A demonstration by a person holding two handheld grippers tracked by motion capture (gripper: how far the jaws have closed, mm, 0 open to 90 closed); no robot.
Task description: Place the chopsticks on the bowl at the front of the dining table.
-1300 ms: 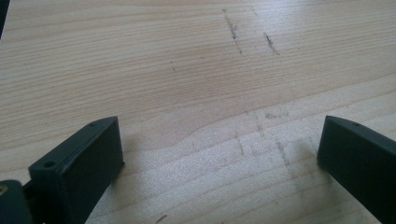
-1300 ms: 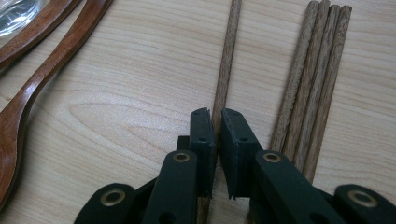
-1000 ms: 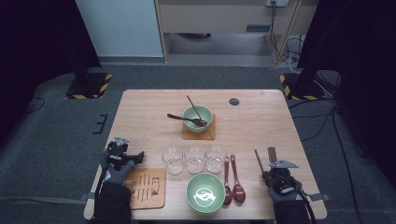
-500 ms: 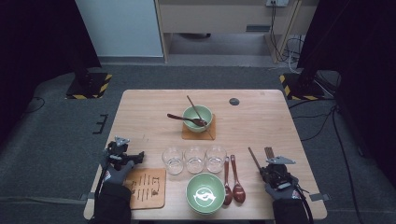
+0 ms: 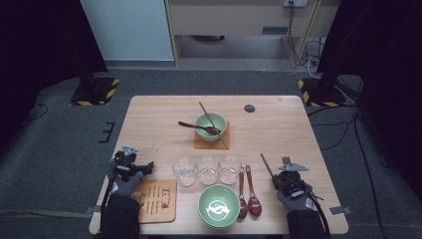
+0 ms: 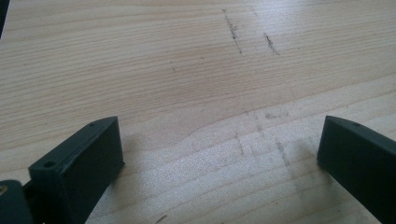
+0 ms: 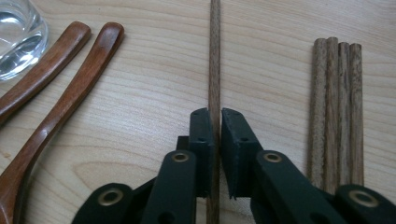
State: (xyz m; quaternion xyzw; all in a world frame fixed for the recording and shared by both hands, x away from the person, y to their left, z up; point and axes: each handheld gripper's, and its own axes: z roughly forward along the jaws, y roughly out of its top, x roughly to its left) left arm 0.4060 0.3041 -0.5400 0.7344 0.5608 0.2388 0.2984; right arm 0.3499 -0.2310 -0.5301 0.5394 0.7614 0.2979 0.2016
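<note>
Both hands in black gloves, dark sleeves. Left gripper (image 5: 130, 164): black body, grey plate on top, blocky black fingers (image 6: 79, 168) with small screw holes. Right gripper (image 7: 217, 140): black linkage arms, brass-coloured pivot rivets, grey plate, trailing black cable.

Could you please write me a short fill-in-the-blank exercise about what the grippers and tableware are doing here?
1. The right gripper is shut on a single ____.
2. The left gripper hovers with its jaws ____ over bare table.
3. ____ empty glasses stand in a row.
4. Beside the near bowl lie two wooden ____.

Missing words: chopstick; open; three; spoons
</note>
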